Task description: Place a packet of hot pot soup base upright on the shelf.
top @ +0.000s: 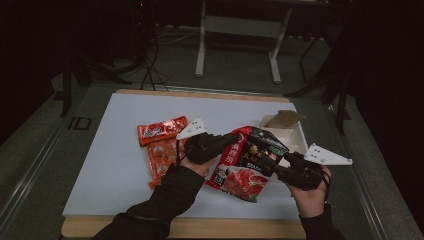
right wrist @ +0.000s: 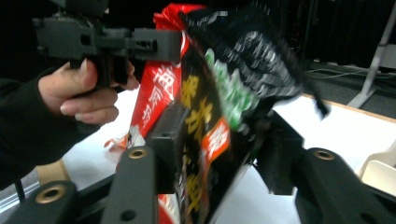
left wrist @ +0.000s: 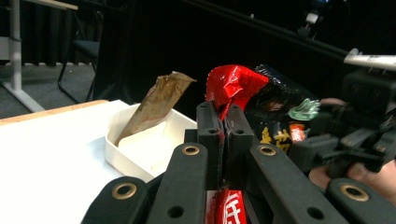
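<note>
High view: a white table (top: 115, 150) with a wooden edge stands on grey carpet in a dark room, with the legs of another table behind it. Both hands come in from the bottom. The left tool (top: 231, 140) and the right tool (top: 266, 162) meet at a red-and-black snack bag (top: 250, 165) lifted just above the table's right half. Two orange packets (top: 161, 145) lie flat to the left, close beside the left hand. A white tray (top: 294, 136) sits at the far right edge with a brown packet (top: 283, 119) leaning in it.

Left gripper view: the left tool (left wrist: 226, 122) has its jaws pressed tight together on the crumpled red top corner of the snack bag (left wrist: 233, 84), a grip the high view hides. Beyond, the white tray (left wrist: 140, 149) and the upright, tilted brown packet (left wrist: 156, 105) stand clear of the bag. The right hand and its tool sit at the right edge.

Right gripper view: the right tool (right wrist: 219, 144) straddles the black side of the snack bag (right wrist: 219, 107), jaws about half open. The left jaw lies against the bag; the right one looks close to it, but blur keeps me from telling whether both press. The left hand (right wrist: 84, 93) grips its tool at upper left.
</note>
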Tool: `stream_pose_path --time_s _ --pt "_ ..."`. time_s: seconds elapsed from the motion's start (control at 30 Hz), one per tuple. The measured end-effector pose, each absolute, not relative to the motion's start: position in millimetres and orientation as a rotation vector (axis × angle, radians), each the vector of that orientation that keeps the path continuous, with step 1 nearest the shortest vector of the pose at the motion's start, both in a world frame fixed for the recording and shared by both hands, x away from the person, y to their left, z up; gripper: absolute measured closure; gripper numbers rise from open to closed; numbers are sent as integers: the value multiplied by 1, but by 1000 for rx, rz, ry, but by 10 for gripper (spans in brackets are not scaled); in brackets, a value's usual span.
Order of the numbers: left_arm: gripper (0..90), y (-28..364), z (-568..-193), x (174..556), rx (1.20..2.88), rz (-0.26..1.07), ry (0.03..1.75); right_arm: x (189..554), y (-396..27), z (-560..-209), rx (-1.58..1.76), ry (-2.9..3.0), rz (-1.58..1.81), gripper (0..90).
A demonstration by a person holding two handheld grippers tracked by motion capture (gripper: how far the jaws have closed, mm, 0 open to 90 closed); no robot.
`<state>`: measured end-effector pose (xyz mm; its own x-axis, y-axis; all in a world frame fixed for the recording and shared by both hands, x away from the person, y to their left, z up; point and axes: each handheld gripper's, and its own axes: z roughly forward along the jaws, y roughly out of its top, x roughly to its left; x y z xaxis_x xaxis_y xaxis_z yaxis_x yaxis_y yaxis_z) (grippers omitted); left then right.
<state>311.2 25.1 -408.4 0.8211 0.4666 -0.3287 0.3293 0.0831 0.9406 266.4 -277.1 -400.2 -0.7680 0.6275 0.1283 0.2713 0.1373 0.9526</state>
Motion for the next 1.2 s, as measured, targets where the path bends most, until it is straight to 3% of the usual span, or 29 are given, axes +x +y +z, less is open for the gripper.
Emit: stream_pose_path --time_s 0.17,0.83,0.9,0.97,1.03,1.2 --pt "882 27 -412 313 1517 96 663 270 -281 -394 910 2118 1780 714" --pt "800 38 -412 318 1554 14 605 273 -278 -367 851 2166 1692 772" --pt "735 40 -409 317 1552 16 616 274 -279 -365 840 2164 1719 772" --pt "600 43 -405 318 1551 8 645 273 -279 -362 819 2158 1715 772" --pt "559 46 -401 317 1564 50 639 274 -280 -359 804 2156 1710 771" --pt "284 57 -398 316 1590 37 647 283 -285 -355 811 2143 1705 770"
